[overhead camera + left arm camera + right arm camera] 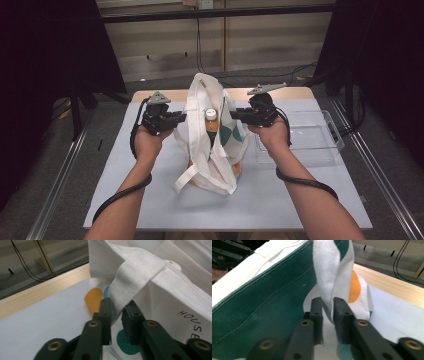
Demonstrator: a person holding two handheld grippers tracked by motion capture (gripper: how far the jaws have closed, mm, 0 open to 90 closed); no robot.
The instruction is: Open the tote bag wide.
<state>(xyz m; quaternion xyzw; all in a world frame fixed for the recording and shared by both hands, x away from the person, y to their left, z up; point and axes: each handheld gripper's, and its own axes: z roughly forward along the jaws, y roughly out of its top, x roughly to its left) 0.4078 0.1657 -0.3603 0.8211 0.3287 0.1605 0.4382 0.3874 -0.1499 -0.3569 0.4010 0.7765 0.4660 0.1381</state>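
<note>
Tote bag (212, 150) straps pinched by both closed claws.

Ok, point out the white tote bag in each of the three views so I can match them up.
High view: the white tote bag stands mid-table between the left gripper and the right gripper.
Left gripper view: it covers the upper right, one white strap running down between the jaws.
Right gripper view: it spans left and centre, another strap pinched in the jaws.
Shared landmark: the table's wooden edge.
</note>
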